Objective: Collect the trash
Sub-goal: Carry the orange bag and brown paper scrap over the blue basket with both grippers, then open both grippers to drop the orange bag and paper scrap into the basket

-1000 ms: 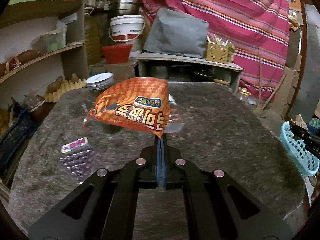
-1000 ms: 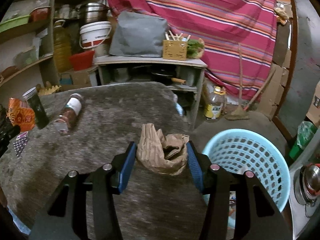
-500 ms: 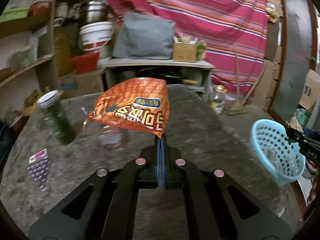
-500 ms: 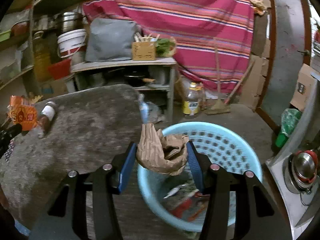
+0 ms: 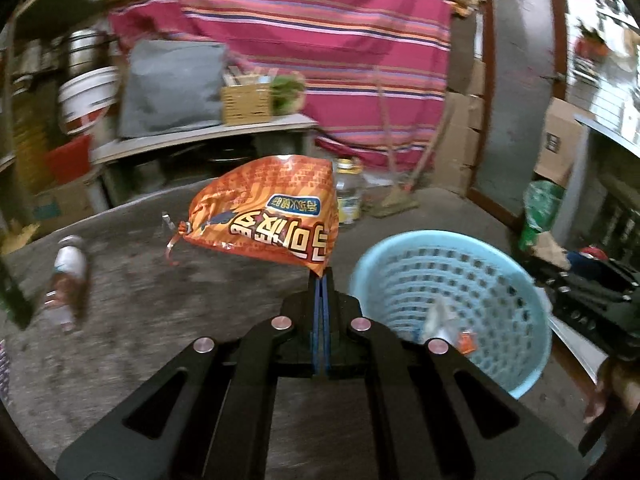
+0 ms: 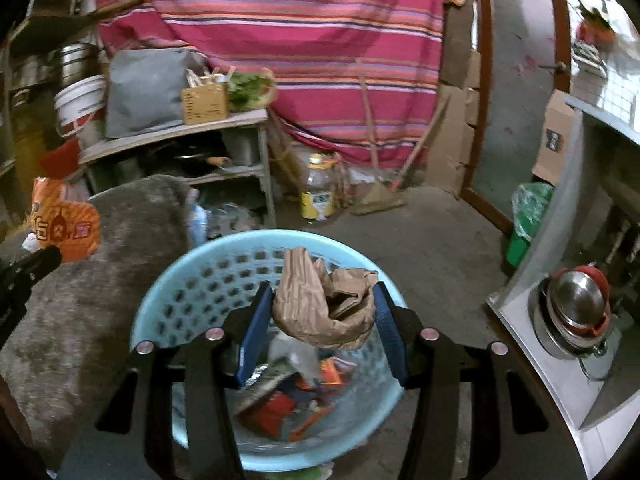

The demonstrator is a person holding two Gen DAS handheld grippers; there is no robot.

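Note:
My left gripper (image 5: 321, 280) is shut on the corner of an orange snack bag (image 5: 266, 216), which hangs above the grey table top (image 5: 160, 300). The light blue basket (image 5: 452, 304) stands just right of it, with wrappers inside. In the right wrist view my right gripper (image 6: 322, 312) is shut on a crumpled brown paper bag (image 6: 324, 308), held directly over the same basket (image 6: 180, 292), which holds several wrappers. The orange snack bag (image 6: 66, 226) and the left gripper's tip show at the far left.
A small bottle (image 5: 68, 276) lies on the table at the left. A shelf unit (image 6: 176, 136) with a grey bundle and a wicker box stands behind. An oil bottle (image 6: 318, 192) and a broom are on the floor. A metal counter (image 6: 560, 320) with stacked bowls is at the right.
Both grippers swung right with their loads. The basket came from the far right edge to beside the left gripper, and now lies directly under the right gripper's paper bag.

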